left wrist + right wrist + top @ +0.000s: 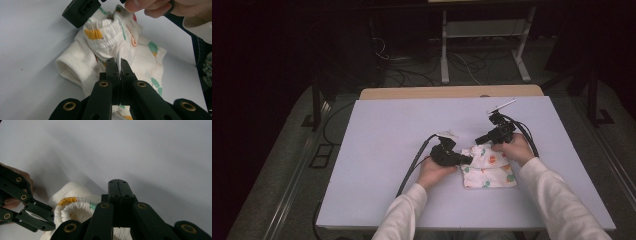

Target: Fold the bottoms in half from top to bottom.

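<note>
Near the right-front part of the white table (377,150) a small printed garment (492,172) is pinched at its gathered edge by both closed grippers — left gripper (464,159), right gripper (479,140) — with bare tabletop left all around.
</note>
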A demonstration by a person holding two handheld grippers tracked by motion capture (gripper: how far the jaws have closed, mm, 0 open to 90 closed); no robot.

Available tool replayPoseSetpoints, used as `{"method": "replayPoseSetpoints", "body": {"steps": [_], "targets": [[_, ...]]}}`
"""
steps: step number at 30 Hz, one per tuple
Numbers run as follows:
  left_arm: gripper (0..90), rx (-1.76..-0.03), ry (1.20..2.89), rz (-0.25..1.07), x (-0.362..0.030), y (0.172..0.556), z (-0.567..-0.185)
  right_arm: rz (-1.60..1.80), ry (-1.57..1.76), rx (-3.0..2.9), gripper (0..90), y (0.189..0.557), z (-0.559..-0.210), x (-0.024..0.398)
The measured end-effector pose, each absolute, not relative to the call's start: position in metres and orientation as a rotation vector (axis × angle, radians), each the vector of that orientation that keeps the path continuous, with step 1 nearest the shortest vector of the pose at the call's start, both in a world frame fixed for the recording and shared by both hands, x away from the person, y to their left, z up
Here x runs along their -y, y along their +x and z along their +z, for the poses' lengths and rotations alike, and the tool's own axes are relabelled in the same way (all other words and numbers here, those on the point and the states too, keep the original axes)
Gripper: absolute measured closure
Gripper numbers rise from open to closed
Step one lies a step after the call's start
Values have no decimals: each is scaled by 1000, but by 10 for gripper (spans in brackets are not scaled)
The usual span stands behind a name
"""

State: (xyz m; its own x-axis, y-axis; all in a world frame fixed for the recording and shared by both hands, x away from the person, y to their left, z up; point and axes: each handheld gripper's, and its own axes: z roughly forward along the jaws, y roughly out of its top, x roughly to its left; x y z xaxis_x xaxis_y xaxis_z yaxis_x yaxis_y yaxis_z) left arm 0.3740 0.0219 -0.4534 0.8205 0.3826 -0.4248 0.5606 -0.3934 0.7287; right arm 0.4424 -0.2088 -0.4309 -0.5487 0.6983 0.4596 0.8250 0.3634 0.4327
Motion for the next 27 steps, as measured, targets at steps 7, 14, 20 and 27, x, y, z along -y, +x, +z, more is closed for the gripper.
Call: {"method": "replayPoseSetpoints", "body": {"steps": [7,14,20,27], "targets": [[879,-687,2043,-230,-23,373,-453,-926,-1357,2415,886,441,-427,210],[761,-668,2026,-207,-25,371,-448,-924,-1343,2410,887,431,-416,213],[621,-659,1975,-195,-30,370,-440,-941,-1293,2419,886,415,-409,214],[489,-648,1934,-204,-32,370,-435,-958,-1250,2430,887,396,-403,218]]}}
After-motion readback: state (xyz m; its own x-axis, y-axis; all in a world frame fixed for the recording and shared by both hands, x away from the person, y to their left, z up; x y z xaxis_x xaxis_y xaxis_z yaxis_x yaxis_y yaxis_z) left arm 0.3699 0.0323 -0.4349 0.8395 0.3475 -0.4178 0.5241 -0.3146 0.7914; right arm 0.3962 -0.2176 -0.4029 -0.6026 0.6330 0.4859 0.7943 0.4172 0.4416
